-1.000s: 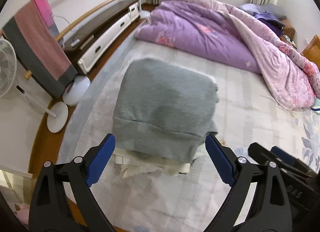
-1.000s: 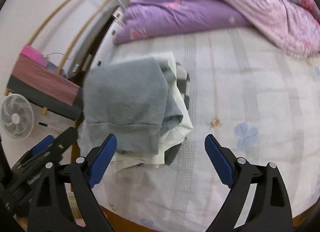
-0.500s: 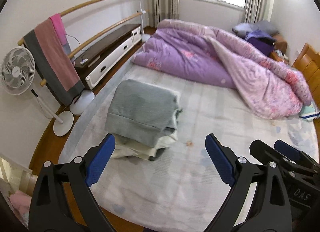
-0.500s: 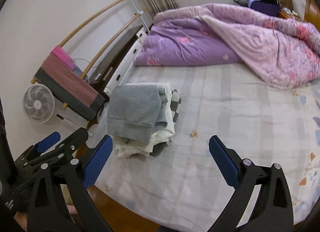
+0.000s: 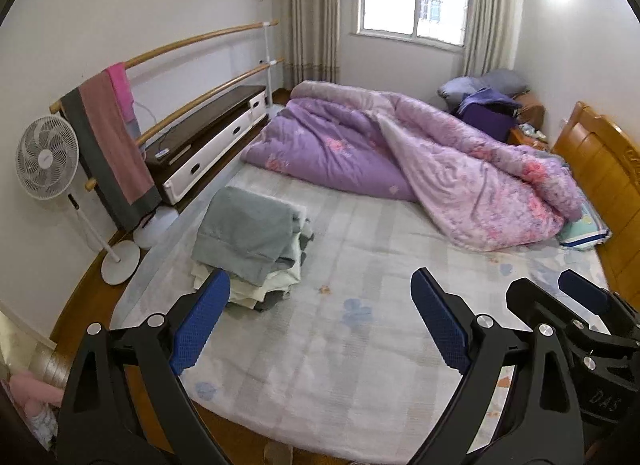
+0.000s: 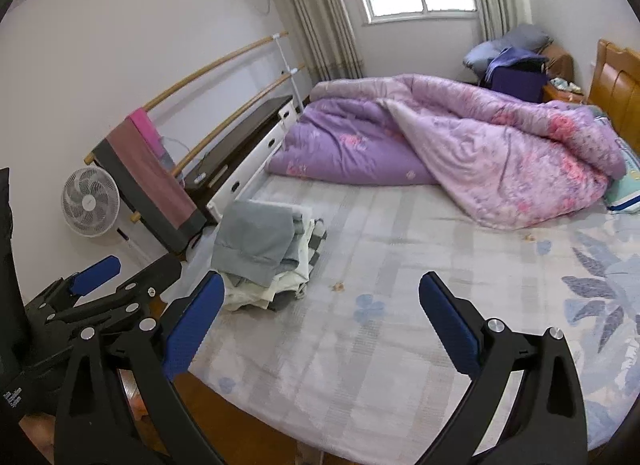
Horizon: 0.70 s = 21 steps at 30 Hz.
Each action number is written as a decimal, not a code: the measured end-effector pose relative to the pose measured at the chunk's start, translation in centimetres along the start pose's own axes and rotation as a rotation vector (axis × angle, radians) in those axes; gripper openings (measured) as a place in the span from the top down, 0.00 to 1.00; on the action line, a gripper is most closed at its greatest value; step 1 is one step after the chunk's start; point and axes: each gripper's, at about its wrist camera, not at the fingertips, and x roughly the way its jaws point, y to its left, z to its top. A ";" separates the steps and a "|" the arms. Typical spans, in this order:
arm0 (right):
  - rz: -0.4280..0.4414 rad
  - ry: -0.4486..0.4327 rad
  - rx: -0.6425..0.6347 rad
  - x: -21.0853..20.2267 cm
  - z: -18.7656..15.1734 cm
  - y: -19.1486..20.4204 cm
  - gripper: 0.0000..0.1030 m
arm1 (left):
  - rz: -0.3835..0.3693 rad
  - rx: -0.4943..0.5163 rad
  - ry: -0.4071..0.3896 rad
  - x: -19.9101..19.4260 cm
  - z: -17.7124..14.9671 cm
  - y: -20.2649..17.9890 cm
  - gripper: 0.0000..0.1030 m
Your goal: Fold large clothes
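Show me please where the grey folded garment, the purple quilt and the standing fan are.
grey folded garment (image 5: 248, 233), left wrist view, middle of its top face.
purple quilt (image 5: 320, 145), left wrist view, darker purple side.
standing fan (image 6: 90, 201), right wrist view, centre of its round grille.

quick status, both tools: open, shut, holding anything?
Left tool: open, holding nothing.
Right tool: open, holding nothing.

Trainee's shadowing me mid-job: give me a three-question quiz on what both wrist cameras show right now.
1. True or false: the left gripper is shut on the grey garment.
2. What lies on top of the folded stack?
A. purple quilt
B. grey garment
C. pink towel
3. Fill in: the purple quilt lies bunched toward the bed's ____ end.

Key: 1 false, both grippers, the right gripper included, are open and empty; 2 B; 3 far (window).
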 end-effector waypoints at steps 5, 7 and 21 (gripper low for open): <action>-0.037 -0.067 -0.010 -4.6 -0.4 0.8 0.08 | -0.035 0.031 -0.044 -3.6 0.0 -0.9 0.10; -0.051 -0.082 -0.010 -5.9 -0.6 1.3 0.08 | -0.050 0.040 -0.066 -5.0 -0.1 -0.7 0.10; -0.071 -0.180 0.012 -12.6 -3.5 7.4 0.07 | -0.088 0.111 -0.137 -12.8 -1.6 3.6 0.10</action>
